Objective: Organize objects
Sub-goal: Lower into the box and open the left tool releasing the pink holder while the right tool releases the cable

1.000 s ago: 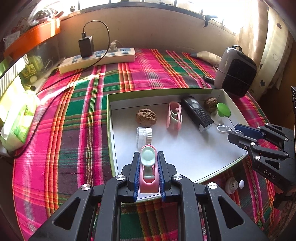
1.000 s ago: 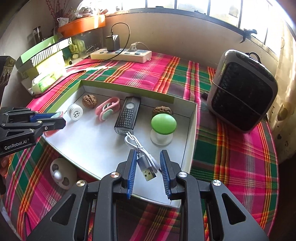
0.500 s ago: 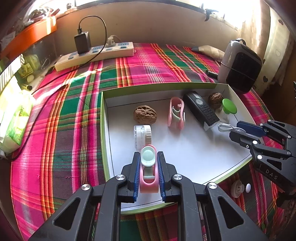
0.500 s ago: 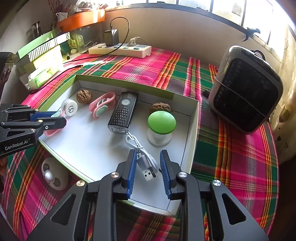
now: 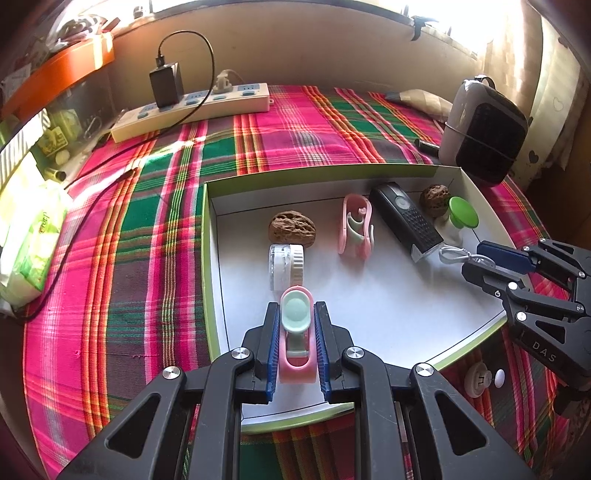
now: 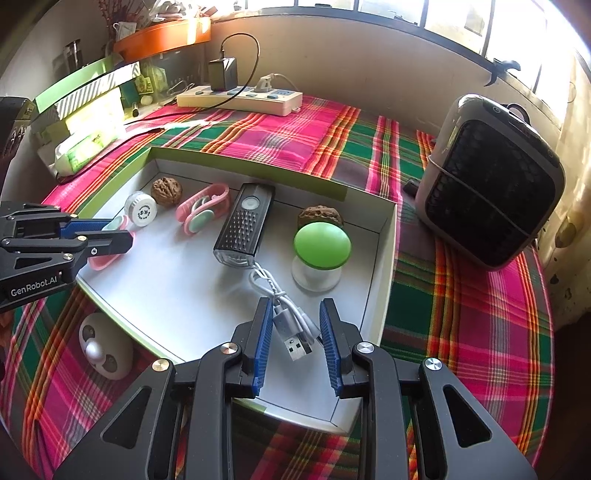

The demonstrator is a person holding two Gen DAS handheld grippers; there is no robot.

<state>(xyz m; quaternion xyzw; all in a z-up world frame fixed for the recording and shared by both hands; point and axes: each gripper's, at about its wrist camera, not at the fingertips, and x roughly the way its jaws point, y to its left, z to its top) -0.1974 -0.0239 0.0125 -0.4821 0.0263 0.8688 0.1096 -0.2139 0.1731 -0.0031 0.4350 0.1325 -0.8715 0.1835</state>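
A shallow white box (image 5: 369, 306) with green walls lies on the plaid cloth. Over its near edge the left gripper (image 5: 295, 339) pinches a pink clip (image 5: 296, 343); the right gripper (image 6: 295, 339) straddles a white USB cable (image 6: 284, 317), whether pressing I cannot tell. Both look mid-placement; next comes lowering and releasing. A white round gadget (image 6: 105, 350) outside the box sits half hidden.

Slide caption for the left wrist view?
Left gripper shut on a pink clip over the white tray.

Sunlit windows (image 6: 461, 26) above a beige wall (image 5: 314, 48), plaid-clothed table (image 5: 122, 258), orange shelf (image 6: 162, 35) at the left.
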